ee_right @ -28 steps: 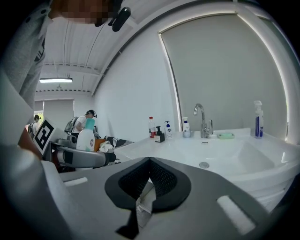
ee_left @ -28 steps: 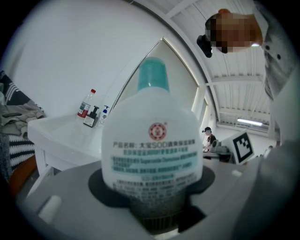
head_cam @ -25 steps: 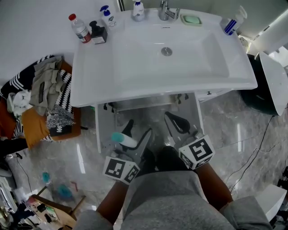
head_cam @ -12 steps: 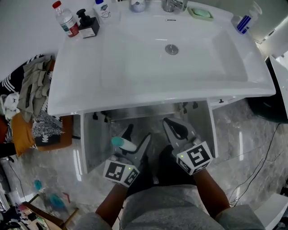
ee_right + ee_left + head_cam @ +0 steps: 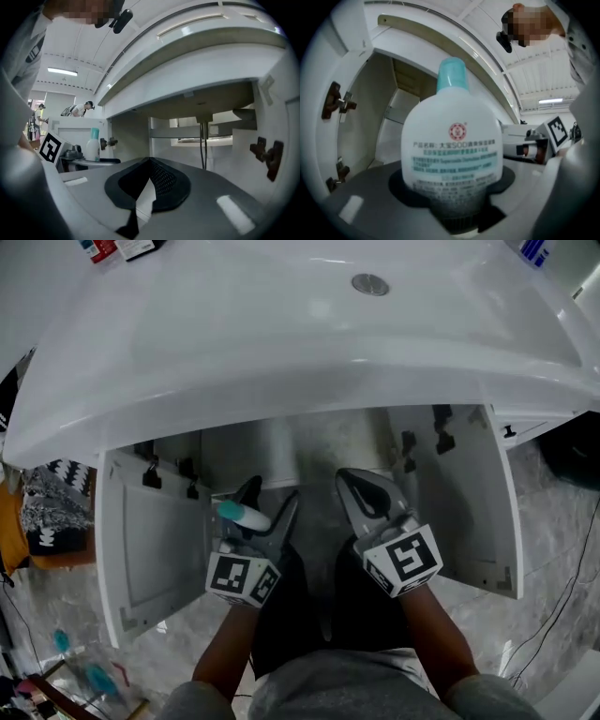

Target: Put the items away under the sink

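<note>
A white bottle with a teal cap point(image 5: 452, 150) fills the left gripper view, upright between the jaws, and my left gripper point(image 5: 266, 502) is shut on it. In the head view the bottle point(image 5: 244, 515) sits in front of the open cabinet point(image 5: 281, 451) under the white sink point(image 5: 281, 324). My right gripper point(image 5: 354, 480) is alongside, level with the left one. Its jaws are pressed together with nothing in them, and they point into the cabinet. The right gripper view shows the bottle point(image 5: 93, 144) off to the left.
Both cabinet doors stand open, the left door point(image 5: 141, 540) and the right door point(image 5: 473, 493), with dark hinges point(image 5: 267, 154) on them. Inside are a drain pipe point(image 5: 277, 451), thin hoses point(image 5: 202, 145) and a shelf point(image 5: 206, 139). Clothes lie in a pile point(image 5: 52, 512) on the floor at left.
The view has dropped lower and closer to the cabinet, so the countertop items have slid out of frame. Both grippers have moved forward to the opening, the left still holding the bottle.
</note>
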Motion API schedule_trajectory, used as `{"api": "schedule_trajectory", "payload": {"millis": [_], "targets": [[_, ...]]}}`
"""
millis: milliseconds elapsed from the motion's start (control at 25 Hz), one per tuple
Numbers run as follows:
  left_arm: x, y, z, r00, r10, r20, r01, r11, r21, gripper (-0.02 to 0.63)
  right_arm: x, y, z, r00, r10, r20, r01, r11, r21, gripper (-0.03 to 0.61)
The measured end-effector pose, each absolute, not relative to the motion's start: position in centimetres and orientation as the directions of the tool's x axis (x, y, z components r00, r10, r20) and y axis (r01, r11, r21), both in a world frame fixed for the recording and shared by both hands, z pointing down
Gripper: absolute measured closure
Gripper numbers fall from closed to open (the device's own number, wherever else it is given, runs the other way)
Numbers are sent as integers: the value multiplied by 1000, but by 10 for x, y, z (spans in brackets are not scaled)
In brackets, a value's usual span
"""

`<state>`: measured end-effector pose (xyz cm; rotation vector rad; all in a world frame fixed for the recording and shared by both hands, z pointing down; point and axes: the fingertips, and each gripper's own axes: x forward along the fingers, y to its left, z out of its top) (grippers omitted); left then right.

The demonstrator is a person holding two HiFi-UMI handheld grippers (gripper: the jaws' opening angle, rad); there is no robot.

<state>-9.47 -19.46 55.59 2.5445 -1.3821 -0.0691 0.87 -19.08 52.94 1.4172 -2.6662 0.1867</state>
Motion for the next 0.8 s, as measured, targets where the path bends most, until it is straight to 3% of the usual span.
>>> {"api": "schedule_trajectory", "payload": {"millis": [440, 640, 800], "targets": [[-111, -263, 622, 530, -848, -13, -838, -526, 148, 318, 12, -221, 617, -512, -852, 111, -858, 512, -33, 581], [-99, -296, 681, 598, -799, 66, -798, -585, 146, 318, 5, -240, 652, -488, -864, 127, -873, 481, -82, 581], [-107, -325, 720, 569, -812, 131, -817, -540, 200, 318, 4, -250, 672, -462, -877, 134, -884, 444, -145, 581]]}}
